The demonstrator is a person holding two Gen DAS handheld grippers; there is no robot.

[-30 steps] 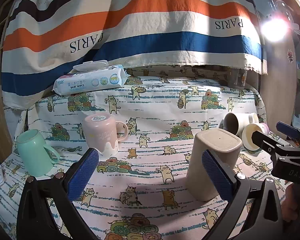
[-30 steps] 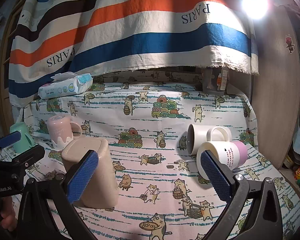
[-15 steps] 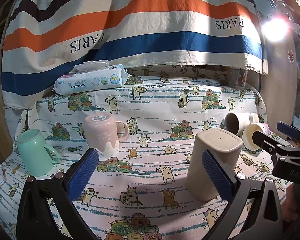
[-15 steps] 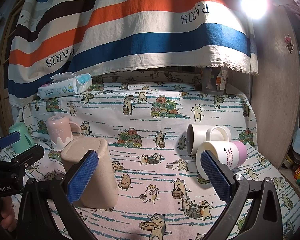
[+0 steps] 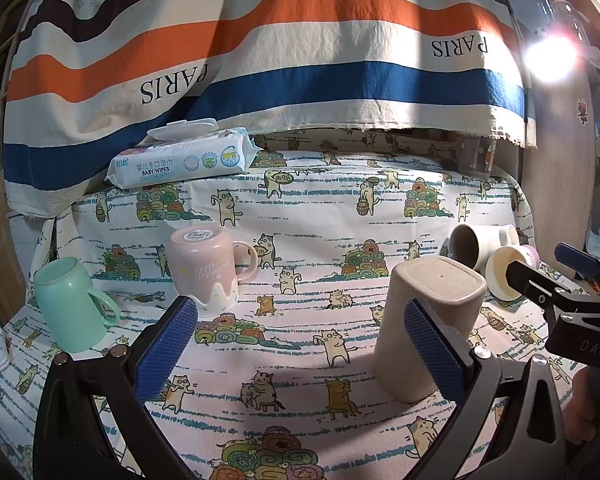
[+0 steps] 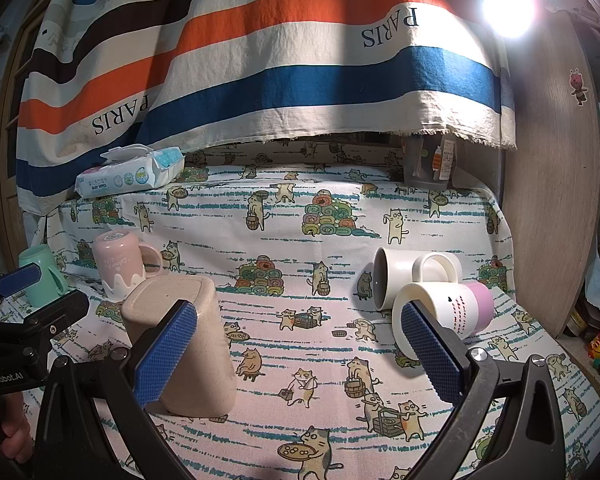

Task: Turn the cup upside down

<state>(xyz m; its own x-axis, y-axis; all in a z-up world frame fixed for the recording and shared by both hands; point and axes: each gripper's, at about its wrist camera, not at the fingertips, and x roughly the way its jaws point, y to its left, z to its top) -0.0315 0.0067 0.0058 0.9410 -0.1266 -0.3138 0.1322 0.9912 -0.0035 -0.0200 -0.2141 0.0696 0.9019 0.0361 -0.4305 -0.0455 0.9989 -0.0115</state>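
The beige cup is standing upside down on the table, its flat base facing up, a little tilted in both wrist views. The left gripper is hovering low over the cat-print cloth with its blue-padded fingers spread wide and holding nothing; the right-hand pad is sitting just in front of the beige cup, and I cannot tell whether it is touching. The right gripper is likewise hanging with its fingers spread wide and empty, the beige cup showing behind its left pad.

Further out, a pink mug is standing upside down near the middle left, and a mint green mug is standing mouth up, well to the left of it. On the right side, a white mug and a white-and-lilac mug are lying on their sides, touching each other, mouths towards the cameras. A pack of baby wipes is lying at the far edge beneath a striped cloth that is hanging behind the table.
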